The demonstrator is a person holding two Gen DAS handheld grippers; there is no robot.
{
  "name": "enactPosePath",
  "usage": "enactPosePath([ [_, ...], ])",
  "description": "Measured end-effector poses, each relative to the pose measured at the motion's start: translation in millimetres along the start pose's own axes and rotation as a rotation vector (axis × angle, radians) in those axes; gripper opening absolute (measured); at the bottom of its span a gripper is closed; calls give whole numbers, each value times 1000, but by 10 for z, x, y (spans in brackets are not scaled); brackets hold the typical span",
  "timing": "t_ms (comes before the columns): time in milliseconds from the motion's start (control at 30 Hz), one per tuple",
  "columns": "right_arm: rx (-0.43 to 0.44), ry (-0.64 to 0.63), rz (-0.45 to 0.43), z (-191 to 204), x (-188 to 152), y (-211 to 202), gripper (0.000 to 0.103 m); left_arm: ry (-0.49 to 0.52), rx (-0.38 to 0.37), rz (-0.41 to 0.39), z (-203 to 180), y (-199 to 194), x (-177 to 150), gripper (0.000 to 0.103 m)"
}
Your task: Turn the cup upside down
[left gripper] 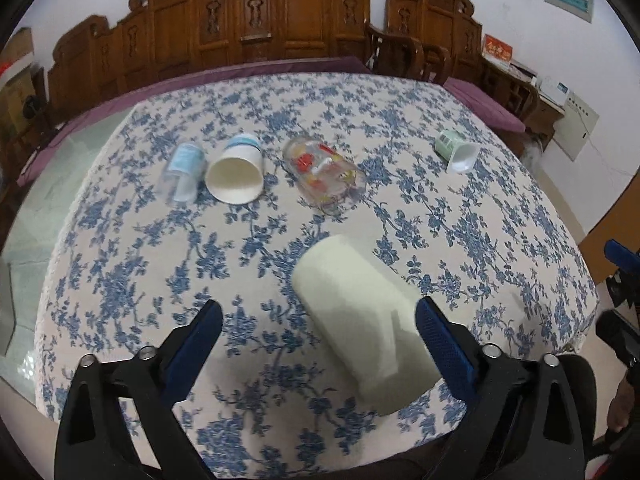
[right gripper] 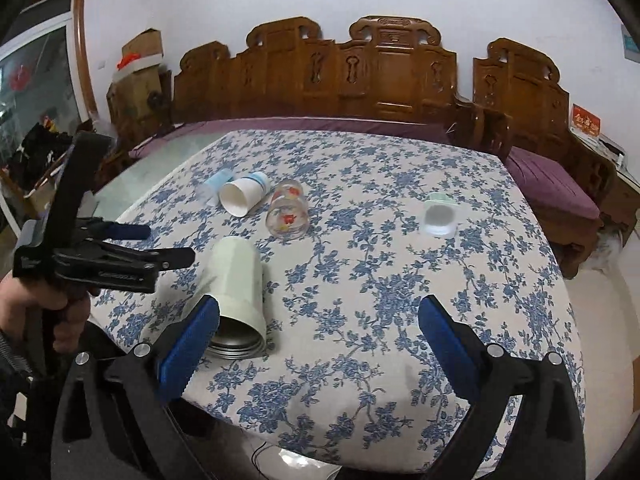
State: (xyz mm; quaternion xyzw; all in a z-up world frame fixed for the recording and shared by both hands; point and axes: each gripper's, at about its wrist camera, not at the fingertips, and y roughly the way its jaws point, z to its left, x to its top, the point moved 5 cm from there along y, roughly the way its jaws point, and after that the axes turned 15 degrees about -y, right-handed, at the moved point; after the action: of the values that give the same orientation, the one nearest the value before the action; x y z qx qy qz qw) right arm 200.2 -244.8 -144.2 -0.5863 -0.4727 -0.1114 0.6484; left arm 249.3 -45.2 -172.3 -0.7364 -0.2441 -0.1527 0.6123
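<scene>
A pale cream cup (left gripper: 360,320) lies on its side on the floral tablecloth, its mouth toward the near edge; its metal-lined mouth shows in the right wrist view (right gripper: 236,292). My left gripper (left gripper: 320,336) is open, its right finger beside the cup, not closed on it. It also shows from the side in the right wrist view (right gripper: 160,248). My right gripper (right gripper: 320,336) is open and empty over the cloth, right of the cup.
Further back lie a clear blue cup (left gripper: 184,170), a white paper cup (left gripper: 236,174), a patterned glass (left gripper: 324,174) and a green cup (left gripper: 458,152), all on their sides. Carved wooden benches (left gripper: 256,24) stand behind the table (left gripper: 520,240).
</scene>
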Motion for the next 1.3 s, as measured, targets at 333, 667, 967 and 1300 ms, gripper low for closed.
enactPosePath([
  [333, -2, 14, 16, -152, -94, 97, 100, -150, 12, 179, -44, 479, 105, 88],
  [667, 10, 24, 38, -182, -144, 170, 100, -283, -4, 317, -34, 831, 43, 88],
  [967, 30, 11, 58, -132, -165, 233, 100, -331, -29, 390, -49, 983, 45, 88],
  [1300, 39, 1, 62, -112, -186, 262, 100, -320, -31, 393, -30, 982, 55, 73],
])
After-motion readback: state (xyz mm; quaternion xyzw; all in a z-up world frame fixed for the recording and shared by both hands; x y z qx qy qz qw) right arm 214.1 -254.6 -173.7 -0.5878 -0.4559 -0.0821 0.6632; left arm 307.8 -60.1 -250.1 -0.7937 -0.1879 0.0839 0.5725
